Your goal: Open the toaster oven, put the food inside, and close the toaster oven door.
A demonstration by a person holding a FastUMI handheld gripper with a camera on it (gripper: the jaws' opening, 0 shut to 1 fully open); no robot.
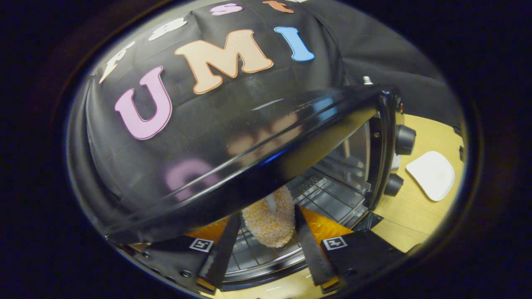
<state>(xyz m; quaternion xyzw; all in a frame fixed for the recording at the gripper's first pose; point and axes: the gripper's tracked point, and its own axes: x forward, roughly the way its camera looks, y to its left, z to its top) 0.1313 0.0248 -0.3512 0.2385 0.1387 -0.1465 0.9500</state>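
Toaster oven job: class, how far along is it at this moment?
Done: the oven is open and the food lies on its rack. In hand: the gripper straddles the food, fingers spread either side; whether they touch it is unclear. Left: draw back and shut the door, which is hidden from here.

- The gripper view rides on the hand-held gripper (266, 245), tilted, close before the toaster oven (332, 137).
- It faces forward into the oven's open mouth, with the tabletop (419, 216) beside.

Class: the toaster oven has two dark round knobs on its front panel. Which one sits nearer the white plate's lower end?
The lower dark round knob; the upper knob sits higher up. The tongs straddle the breaded food, open.
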